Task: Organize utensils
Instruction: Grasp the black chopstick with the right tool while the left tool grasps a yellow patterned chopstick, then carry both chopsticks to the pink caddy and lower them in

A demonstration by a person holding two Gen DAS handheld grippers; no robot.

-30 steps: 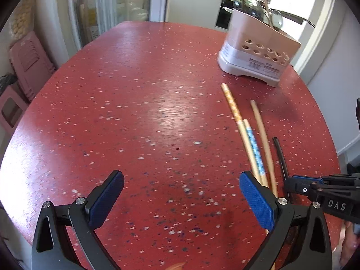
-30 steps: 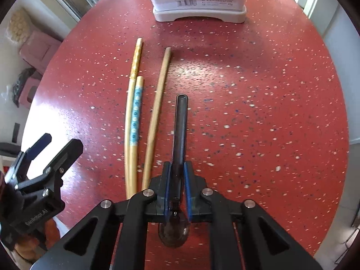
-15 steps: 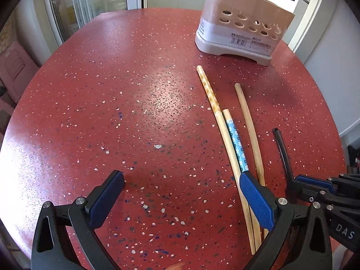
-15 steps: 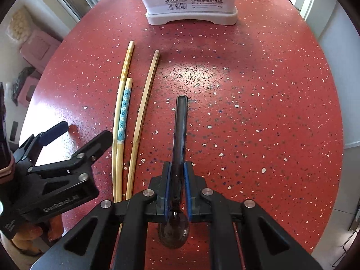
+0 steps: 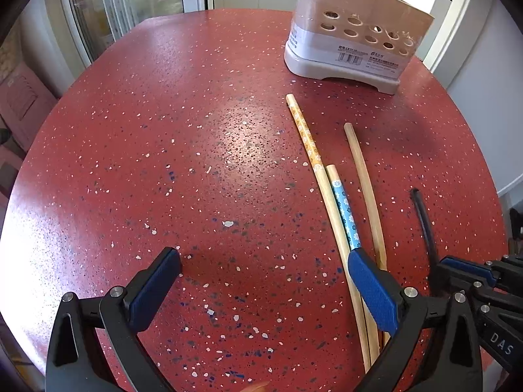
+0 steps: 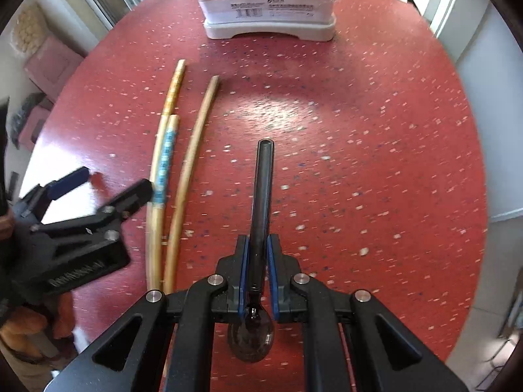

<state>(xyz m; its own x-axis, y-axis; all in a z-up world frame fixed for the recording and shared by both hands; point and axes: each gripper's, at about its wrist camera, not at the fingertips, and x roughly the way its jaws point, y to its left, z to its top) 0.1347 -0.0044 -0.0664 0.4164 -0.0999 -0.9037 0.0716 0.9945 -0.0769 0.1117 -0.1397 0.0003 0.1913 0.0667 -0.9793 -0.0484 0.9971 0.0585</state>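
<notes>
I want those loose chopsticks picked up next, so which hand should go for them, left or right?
Left, probably. Its tool is open and empty, one finger already over the chopsticks. The right tool is shut on the black spoon.

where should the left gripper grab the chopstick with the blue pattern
Grip the blue-patterned chopstick on its blue band, coming straight down from above with the fingers across its width. It lies flat on the red table, pressed against the orange-patterned chopstick, so a pinch will likely catch both. The plain chopstick lies apart. The left gripper is open, one finger already over it.
</notes>
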